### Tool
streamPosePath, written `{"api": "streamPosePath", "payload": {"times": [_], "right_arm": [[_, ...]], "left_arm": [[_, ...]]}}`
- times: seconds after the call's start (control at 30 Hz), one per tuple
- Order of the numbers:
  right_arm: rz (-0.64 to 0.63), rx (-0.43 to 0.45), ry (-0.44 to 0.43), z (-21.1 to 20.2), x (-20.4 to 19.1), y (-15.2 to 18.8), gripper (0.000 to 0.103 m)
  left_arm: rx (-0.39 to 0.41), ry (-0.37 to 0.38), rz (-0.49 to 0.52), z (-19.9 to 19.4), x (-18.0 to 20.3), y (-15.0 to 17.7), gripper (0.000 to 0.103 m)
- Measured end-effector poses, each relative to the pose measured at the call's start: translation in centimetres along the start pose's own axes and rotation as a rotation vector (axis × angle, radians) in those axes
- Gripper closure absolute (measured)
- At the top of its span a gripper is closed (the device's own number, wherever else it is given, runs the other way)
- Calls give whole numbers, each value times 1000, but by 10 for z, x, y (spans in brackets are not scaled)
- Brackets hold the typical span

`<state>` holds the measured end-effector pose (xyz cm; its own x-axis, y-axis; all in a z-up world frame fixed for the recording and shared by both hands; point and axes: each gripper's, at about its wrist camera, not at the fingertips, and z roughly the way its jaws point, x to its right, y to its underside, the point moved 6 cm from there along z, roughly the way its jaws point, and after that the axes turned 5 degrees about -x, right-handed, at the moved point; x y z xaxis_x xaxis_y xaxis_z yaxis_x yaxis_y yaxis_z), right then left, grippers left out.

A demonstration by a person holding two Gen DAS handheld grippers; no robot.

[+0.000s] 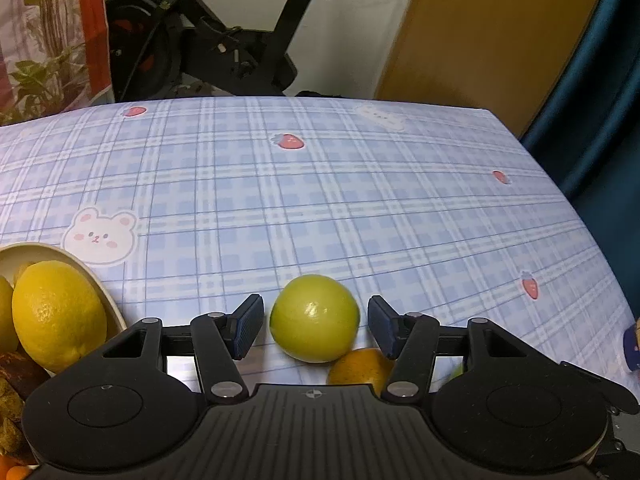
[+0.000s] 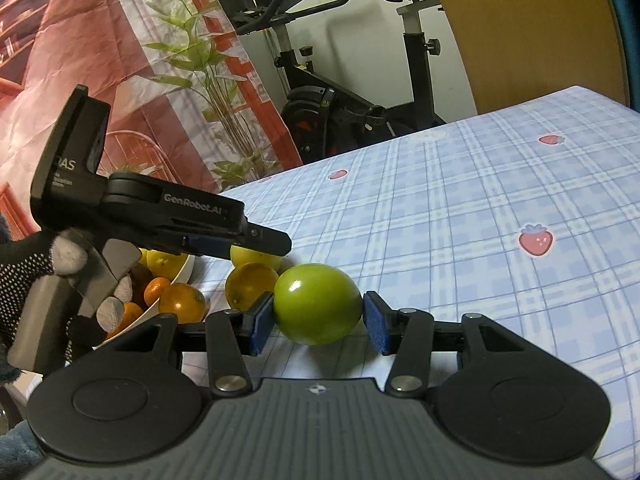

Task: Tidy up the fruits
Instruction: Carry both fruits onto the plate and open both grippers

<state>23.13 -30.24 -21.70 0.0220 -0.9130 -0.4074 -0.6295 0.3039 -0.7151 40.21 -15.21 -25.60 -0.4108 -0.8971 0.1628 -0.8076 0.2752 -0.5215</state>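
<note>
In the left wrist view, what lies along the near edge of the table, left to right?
Bowl with a lemon → green fruit between the left gripper's open pads → orange, partly hidden.

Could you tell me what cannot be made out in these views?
Left wrist view: bowl cut off by the left edge.
Left wrist view: orange fruit half hidden behind the left claw.
Left wrist view: blue item cut off at right edge, unidentifiable.
Right wrist view: bowl contents mostly behind the gloved hand.
</note>
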Motion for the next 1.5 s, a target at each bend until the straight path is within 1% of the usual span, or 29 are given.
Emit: {"api": "streamPosePath", "payload": {"times": [0.03, 0.07, 0.1, 0.27, 0.43, 0.57, 0.7, 0.8, 0.93, 1.1, 1.2, 1.37, 1.43, 1.5], "right_arm": [[3, -3, 0, 0, 0, 0, 53], [6, -6, -1, 0, 1, 0, 53], [8, -8, 0, 1, 0, 1, 53], [11, -14, 0, 1, -1, 1, 53], [7, -12, 3, 1, -1, 0, 53], [-4, -9, 11, 1, -3, 0, 53], [-13, -10, 23, 1, -4, 0, 53], [-13, -13, 31, 1, -6, -1, 53], [-5, -17, 28, 3, -9, -6, 53], [-42, -8, 1, 6, -30, -20, 53], [-88, -16, -23, 12, -50, -26, 53], [-188, -55, -75, 33, -95, -28, 53], [-234, -73, -98, 43, -115, -26, 53], [-277, -92, -117, 52, -134, -22, 53]], "left_arm": [[0, 1, -3, 1, -1, 1, 44], [-1, 4, -4, 1, -1, 1, 47], [-2, 6, -3, 1, -1, 2, 53], [-4, -1, 3, 0, -1, 4, 53], [18, 1, -4, -13, -4, 5, 54], [50, 10, -9, -29, -8, 2, 54], [89, 19, -22, -55, -17, -1, 54], [123, 14, -32, -80, -30, 0, 54], [156, -9, -66, -111, -55, 4, 54], [188, -59, -126, -146, -91, 10, 54], [182, -86, -152, -157, -111, 22, 54], [159, -117, -184, -160, -131, 44, 54], [149, -132, -176, -157, -137, 52, 54], [141, -129, -149, -154, -137, 58, 54]]}}
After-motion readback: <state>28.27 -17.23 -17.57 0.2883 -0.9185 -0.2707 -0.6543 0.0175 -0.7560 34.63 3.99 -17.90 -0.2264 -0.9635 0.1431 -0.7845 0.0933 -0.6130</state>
